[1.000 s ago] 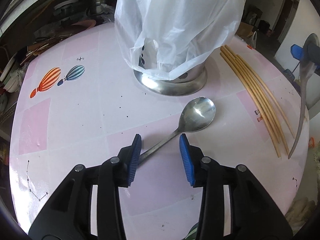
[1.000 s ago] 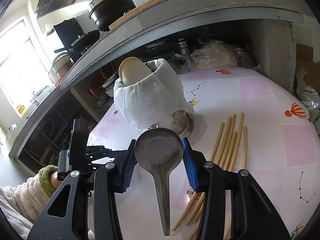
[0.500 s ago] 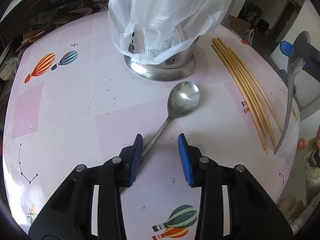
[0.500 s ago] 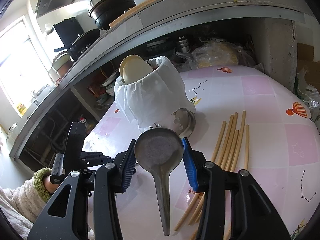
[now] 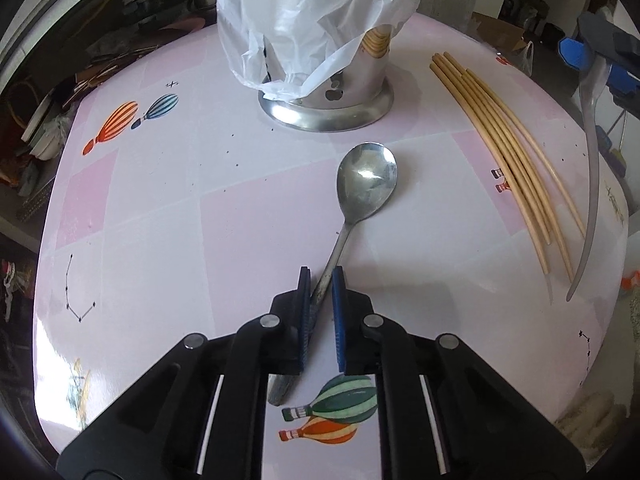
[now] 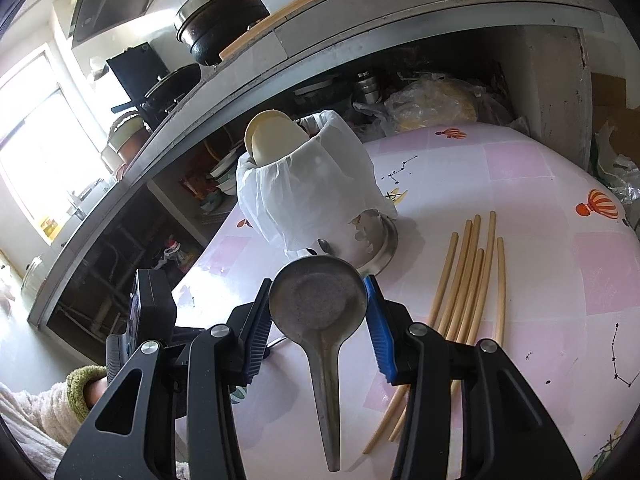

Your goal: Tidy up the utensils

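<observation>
A pink checked tablecloth (image 5: 152, 216) printed with hot-air balloons (image 5: 334, 416) covers the table. On the counter behind sit a dark lidded pot (image 6: 222, 20) and what may be a pan (image 6: 170, 84).

The bench (image 5: 152, 208) is pink-and-white checked, printed with hot-air balloons and star lines. A steel spoon (image 5: 366, 184) lies ahead of the left tongs (image 5: 321, 280), a bag-draped steel holder (image 5: 332, 92) stands beyond it, and bamboo chopsticks (image 5: 504, 160) lie fanned to the right.
</observation>
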Demonstrator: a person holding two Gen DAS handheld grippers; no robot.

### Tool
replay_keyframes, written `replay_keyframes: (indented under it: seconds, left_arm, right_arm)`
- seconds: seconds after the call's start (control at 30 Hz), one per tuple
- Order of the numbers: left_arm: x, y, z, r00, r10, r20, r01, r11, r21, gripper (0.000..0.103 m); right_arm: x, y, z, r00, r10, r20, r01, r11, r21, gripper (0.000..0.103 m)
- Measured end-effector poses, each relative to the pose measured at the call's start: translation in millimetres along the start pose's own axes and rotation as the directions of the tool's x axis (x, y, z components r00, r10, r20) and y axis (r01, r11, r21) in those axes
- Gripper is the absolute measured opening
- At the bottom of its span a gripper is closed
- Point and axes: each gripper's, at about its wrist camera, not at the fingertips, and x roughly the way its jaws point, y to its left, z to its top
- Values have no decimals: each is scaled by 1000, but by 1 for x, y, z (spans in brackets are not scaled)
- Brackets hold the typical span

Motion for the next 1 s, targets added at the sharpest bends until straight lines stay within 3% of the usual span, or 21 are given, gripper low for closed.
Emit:
replay_keyframes:
  seconds: [0.27, 0.33, 0.43, 0.6, 0.73, 1.0]
  left_arm:
    - [-15, 26, -29, 993, -116, -29, 106, 968, -226, 10]
    - [-16, 33, -27, 988, -154, -24, 144, 958, -246, 21]
    - [-21, 32, -14, 985, -175, -4, 170, 962, -212, 32]
    - [-16, 23, 15, 985, -170, -7, 169, 980, -106, 40]
    - [-5, 17, 27, 987, -159, -35, 157, 987, -45, 41]
    - [2, 28, 35, 988, -154, -18, 153, 987, -47, 39]
  right_arm:
    - [7, 1, -8, 1000, 21, -23, -20, 999, 27, 44]
    - [8, 1, -10, 999, 25, -26, -25, 999, 32, 44]
    - [9, 1, -11, 999, 29, -26, -28, 999, 36, 44]
    - [5, 1, -12, 999, 28, -20, -27, 999, 40, 44]
    - [4, -1, -11, 1000, 23, -17, -23, 999, 45, 44]
    - [5, -6, -10, 1000, 23, -19, -22, 999, 50, 44]
